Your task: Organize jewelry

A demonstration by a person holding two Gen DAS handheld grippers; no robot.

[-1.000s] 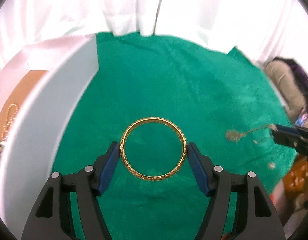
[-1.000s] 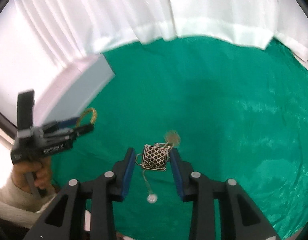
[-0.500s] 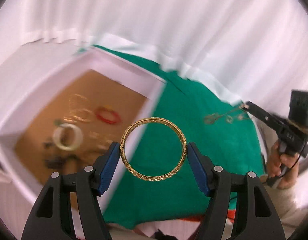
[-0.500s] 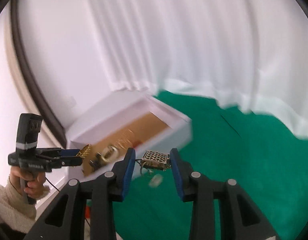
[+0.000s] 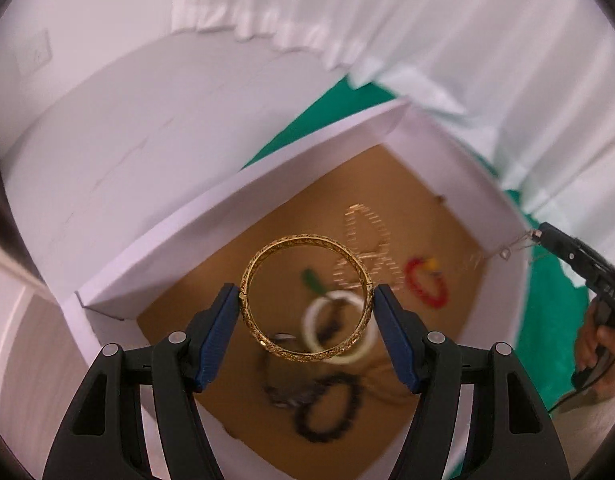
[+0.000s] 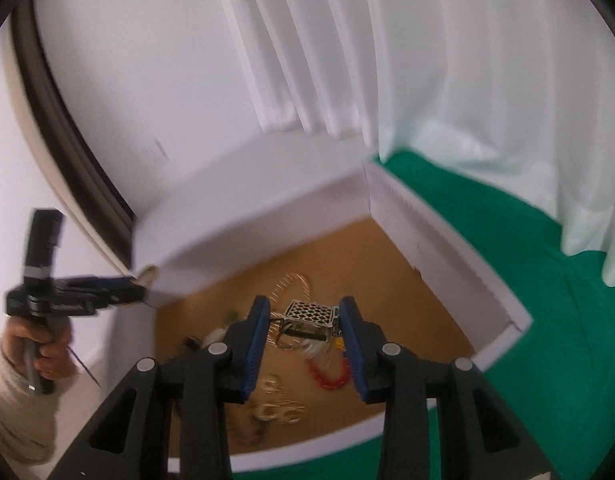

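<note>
My left gripper (image 5: 307,300) is shut on a gold filigree bangle (image 5: 263,256), held upright between the blue pads above the white box (image 5: 195,236) with a brown floor. My right gripper (image 6: 305,318) is shut on a square lattice pendant (image 6: 309,312) with a fine chain hanging from it, also over the box (image 6: 447,256). Inside lie a white bangle (image 5: 357,356), a red bead bracelet (image 5: 423,286), a dark bead bracelet (image 5: 327,412) and a pale chain (image 5: 363,236). The left wrist view shows the other gripper (image 5: 579,260) at the box's right rim; the right wrist view shows the left one (image 6: 107,292) at its left edge.
Green cloth (image 6: 547,320) covers the table to the right of the box. White curtains (image 6: 347,60) hang behind. A white wall and a dark frame (image 6: 59,140) are at the left. A person's hand (image 6: 43,344) grips the left tool's handle.
Both grippers swung from over the green cloth to above the open box, carrying the bangle and the pendant. The box interior with its jewelry now fills both views.
</note>
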